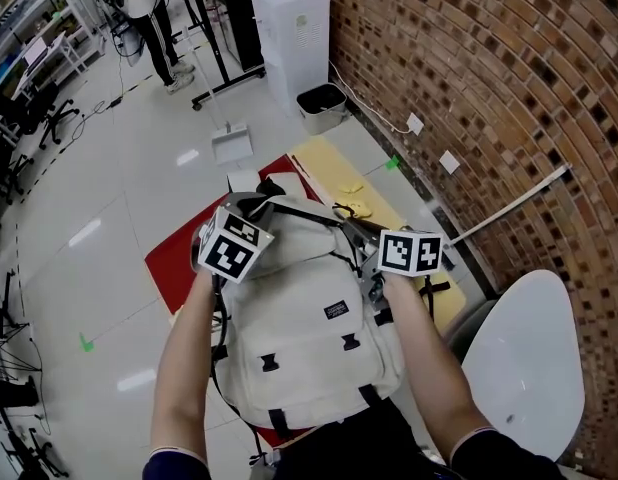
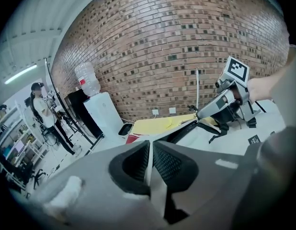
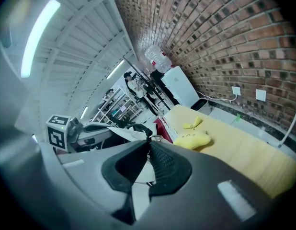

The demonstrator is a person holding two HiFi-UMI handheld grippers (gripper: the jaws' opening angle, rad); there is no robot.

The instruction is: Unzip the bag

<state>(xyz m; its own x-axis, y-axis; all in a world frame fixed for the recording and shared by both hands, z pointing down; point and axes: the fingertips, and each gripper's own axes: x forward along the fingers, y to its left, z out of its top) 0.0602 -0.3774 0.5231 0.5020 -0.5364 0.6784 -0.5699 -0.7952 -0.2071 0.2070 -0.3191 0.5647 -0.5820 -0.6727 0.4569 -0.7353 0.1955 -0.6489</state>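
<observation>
Cream canvas bag (image 1: 309, 318): it lies front-up between our forearms, bottom toward us, top end away over the red mat (image 1: 174, 258). We cannot tell whether the zip has begun to open.
Left gripper (image 2: 151, 158): jaws narrow, with the pads nipping a thin pale strip of the bag at its top left corner.
Right gripper (image 3: 149, 152): jaws nearly together as well, with a pale piece of the bag caught between the pads at the top right.
What we hold: zip pull or plain cloth; neither gripper view settles it.
Risk, slipping: both pinches are on thin material close to the pad tips, so we judge a sharp tug could pull it free.
Risk, wrong grip: if neither gripper has the slider, pulling would only stretch the cloth and the zip would not run.
Risk, sagging: the bag is soft and is held at its top corners, so uneven pulling could twist it and jam the slider on the curve.
Head view only: we see the whole bag, with its front pocket, buckles and dark label, and the white chair (image 1: 524, 358) beside us. The marker cubes (image 1: 232, 246) hide both sets of pads.
Left gripper view only: we see the right gripper's tip at a dark strap on the bag's top.
Right gripper view only: we see a yellow soft toy (image 3: 196, 139) on the yellow mat (image 3: 244, 162), and the left gripper's cube across the bag.
</observation>
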